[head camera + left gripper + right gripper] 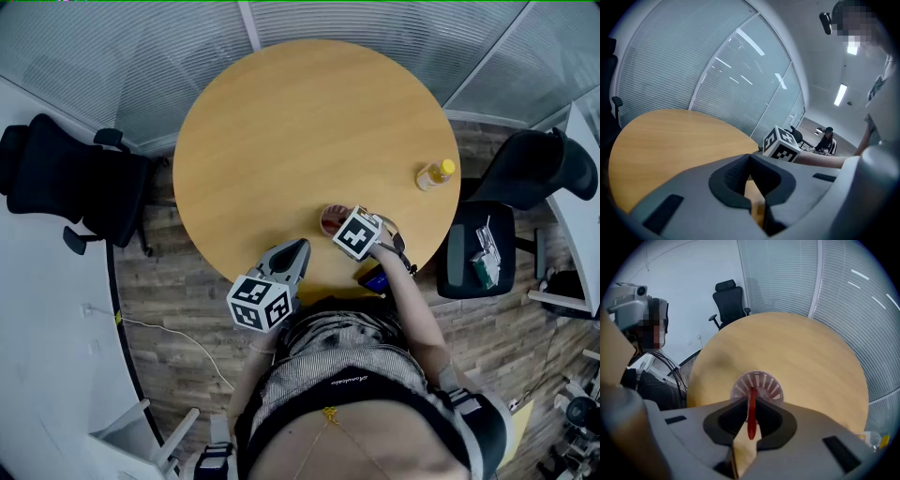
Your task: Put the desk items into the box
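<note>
- Basket point(757, 385), small, round, pale slotted plastic with a red rim: sits low over the worktop point(309, 122) near its front edge, just ahead of the person.
- Handling, as I judge it: light, thin-walled, a little springy. The stiff red rim is the place to hold it, since the slotted wall would likely flex under a hard squeeze.
- Right gripper point(751, 404): clamped on that red rim, which stands edge-on between the pads.
- Left gripper point(750, 159): closed with nothing in it, held at the front edge.
- Yellow-capped bottle point(436, 173): lying near the right rim, well apart from the basket.
- Room: the wood is bare beyond the basket to the far edge. A black chair point(66, 178) stands off to the left.
- Box: not plainly made out.
</note>
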